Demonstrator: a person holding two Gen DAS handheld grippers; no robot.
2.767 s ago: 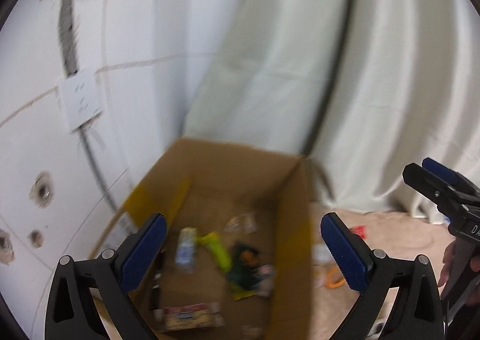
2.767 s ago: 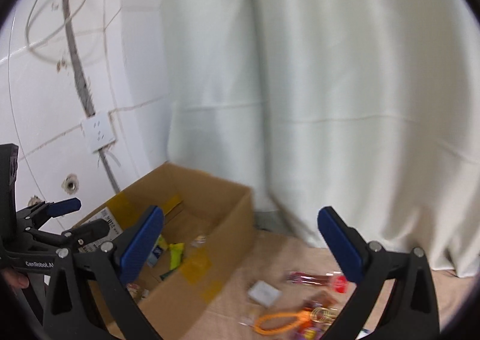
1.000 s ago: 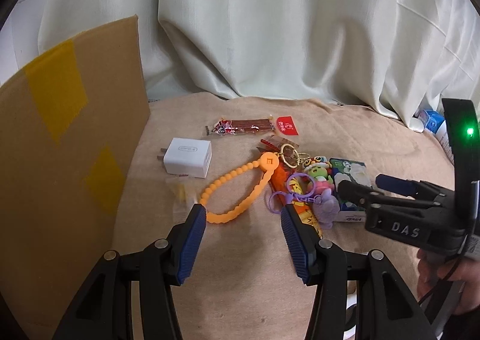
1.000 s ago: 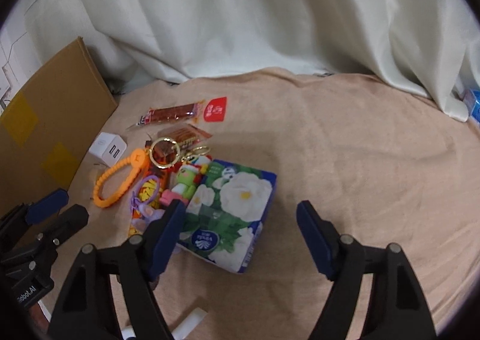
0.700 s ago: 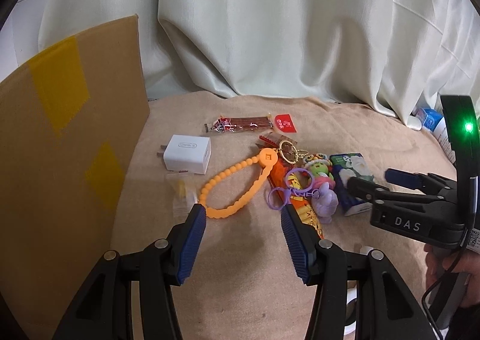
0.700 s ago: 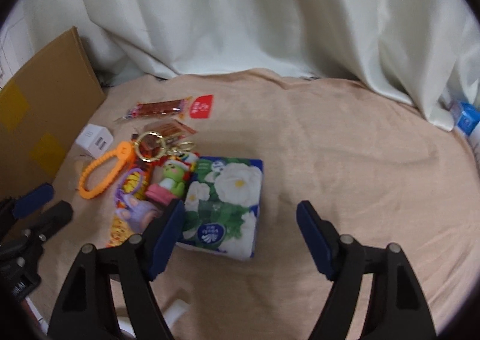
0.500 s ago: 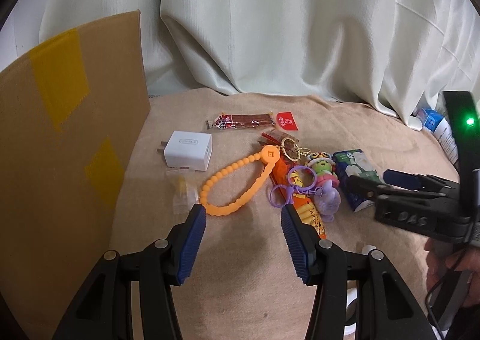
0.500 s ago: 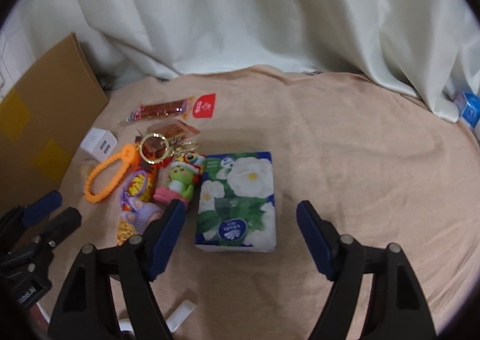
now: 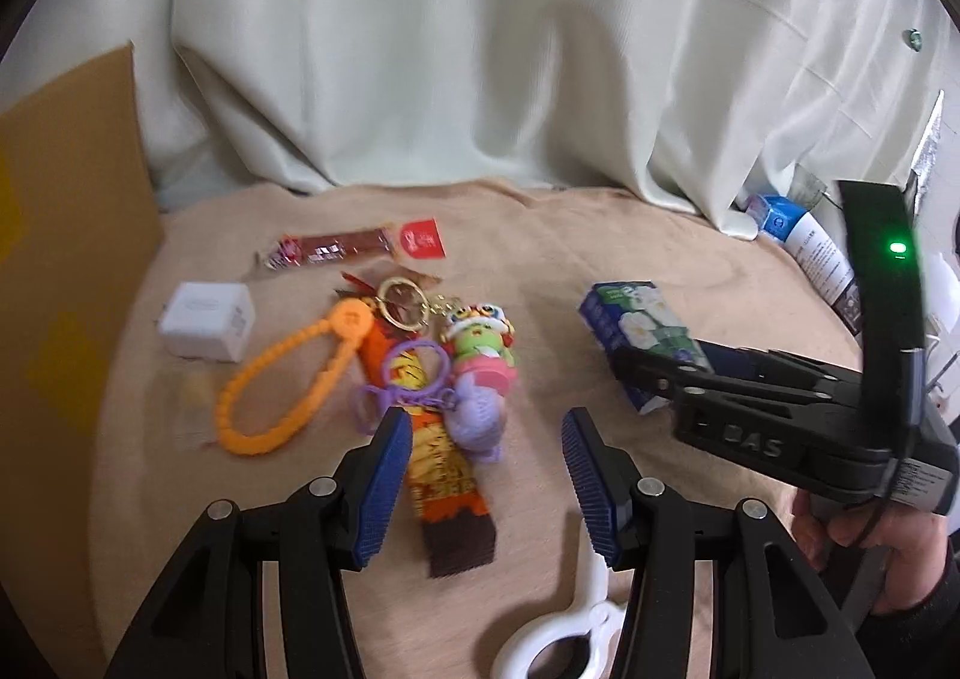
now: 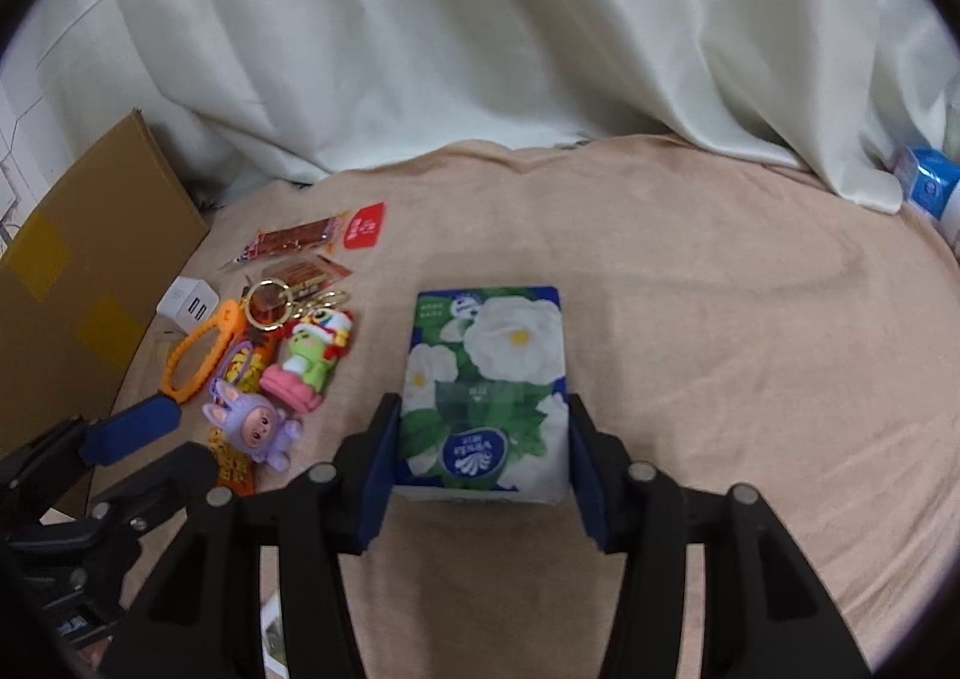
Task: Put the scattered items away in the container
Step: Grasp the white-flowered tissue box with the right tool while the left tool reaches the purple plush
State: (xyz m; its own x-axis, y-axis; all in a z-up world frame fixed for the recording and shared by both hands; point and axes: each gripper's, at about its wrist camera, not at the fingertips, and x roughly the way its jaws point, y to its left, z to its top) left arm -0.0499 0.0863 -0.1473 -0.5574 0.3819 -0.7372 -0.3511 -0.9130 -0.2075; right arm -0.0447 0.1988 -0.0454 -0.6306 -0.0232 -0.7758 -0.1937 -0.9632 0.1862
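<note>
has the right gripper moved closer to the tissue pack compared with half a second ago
Yes. The right gripper has advanced toward the curtain: half a second ago the tissue pack lay ahead of its open fingertips; now its fingers flank the pack's near end.

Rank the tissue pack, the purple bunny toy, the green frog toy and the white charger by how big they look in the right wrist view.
1. tissue pack, clearly largest, though it is also nearest the camera
2. green frog toy
3. purple bunny toy, close to the frog, so that order is unsure
4. white charger, smallest, but farthest away
</note>
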